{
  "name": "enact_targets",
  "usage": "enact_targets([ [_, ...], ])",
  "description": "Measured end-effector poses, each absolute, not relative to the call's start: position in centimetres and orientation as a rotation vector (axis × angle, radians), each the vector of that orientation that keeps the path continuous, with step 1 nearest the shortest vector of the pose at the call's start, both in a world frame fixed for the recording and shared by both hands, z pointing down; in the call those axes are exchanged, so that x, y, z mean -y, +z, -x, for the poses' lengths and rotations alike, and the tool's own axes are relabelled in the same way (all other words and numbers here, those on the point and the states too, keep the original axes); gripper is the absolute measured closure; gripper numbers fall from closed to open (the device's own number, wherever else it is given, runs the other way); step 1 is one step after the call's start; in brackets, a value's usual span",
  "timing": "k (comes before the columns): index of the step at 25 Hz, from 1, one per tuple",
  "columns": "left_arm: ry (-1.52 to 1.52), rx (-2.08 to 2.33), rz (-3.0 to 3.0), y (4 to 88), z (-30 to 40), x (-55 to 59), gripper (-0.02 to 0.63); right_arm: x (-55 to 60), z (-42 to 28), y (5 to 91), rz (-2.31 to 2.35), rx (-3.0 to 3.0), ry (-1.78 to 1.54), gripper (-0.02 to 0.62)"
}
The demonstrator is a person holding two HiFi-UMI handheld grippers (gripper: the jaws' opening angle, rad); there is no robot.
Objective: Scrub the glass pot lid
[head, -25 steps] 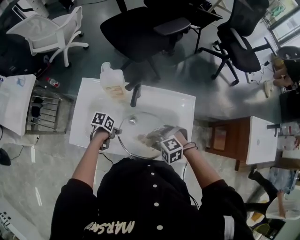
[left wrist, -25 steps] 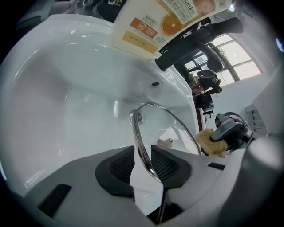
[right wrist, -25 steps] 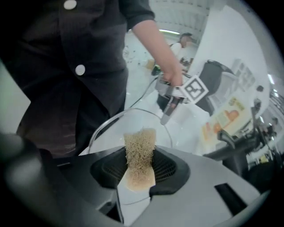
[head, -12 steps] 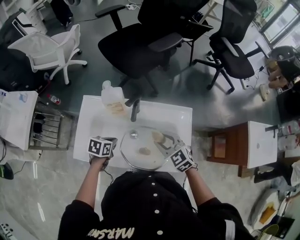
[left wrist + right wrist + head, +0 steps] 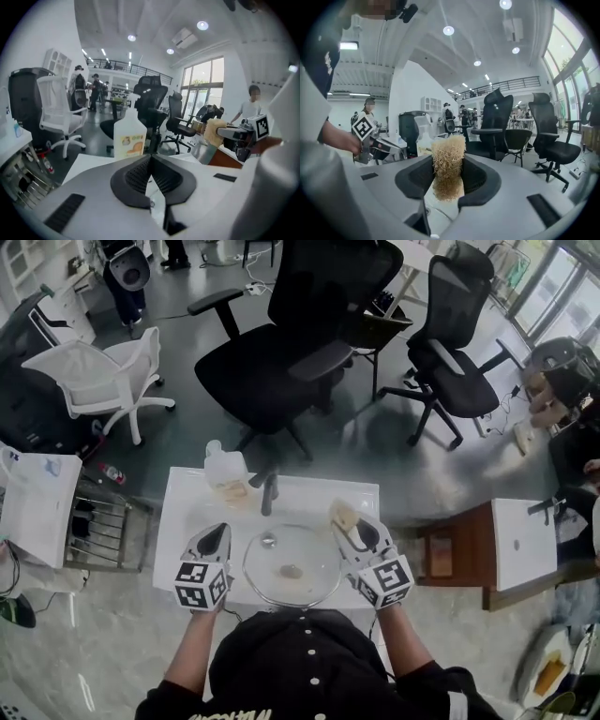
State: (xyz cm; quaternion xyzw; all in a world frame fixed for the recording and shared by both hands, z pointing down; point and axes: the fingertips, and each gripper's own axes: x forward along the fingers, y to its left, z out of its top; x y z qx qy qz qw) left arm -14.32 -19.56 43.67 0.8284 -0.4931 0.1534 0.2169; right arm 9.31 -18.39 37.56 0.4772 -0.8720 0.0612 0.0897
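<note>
Glass pot lid (image 5: 292, 565) lies flat in the sink (image 5: 183, 493), at the middle of its near edge, with neither tool touching it. A pale spot shows through the glass; I cannot tell whether it is residue, so scrubbing is judged paused or finished.

Left gripper (image 5: 216, 532) is raised by the left edge, jaws pressed together and empty. Right gripper (image 5: 352, 529) is raised toward the right edge, jaws pinching a fibrous scrubbing pad (image 5: 448, 164). Both point toward the far edge.
</note>
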Motion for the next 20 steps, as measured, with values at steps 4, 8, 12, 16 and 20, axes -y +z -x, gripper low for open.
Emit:
enact_targets([
  [4,0.317,1.425,-2.412,39.9,13.1,18.8,0.58,18.2,-11.7,35.4,-1.566,2.568,0.138,0.433],
  [8,0.279,1.458,-2.473,37.2,13.2,18.5,0.58,17.7,-13.8,33.6,-1.67,2.565,0.116,0.433],
  [12,0.217,1.498,-2.496,34.5,14.1,18.2,0.58,17.0,-15.5,31.2,-1.79,2.575,0.075,0.433],
  [16,0.172,1.56,-2.52,32.9,15.3,17.7,0.58,16.4,-16.8,29.6,-1.881,2.528,-0.019,0.433],
  [20,0.156,1.649,-2.547,31.9,16.5,16.9,0.58,16.0,-17.0,29.3,-1.89,2.485,-0.09,0.431],
])
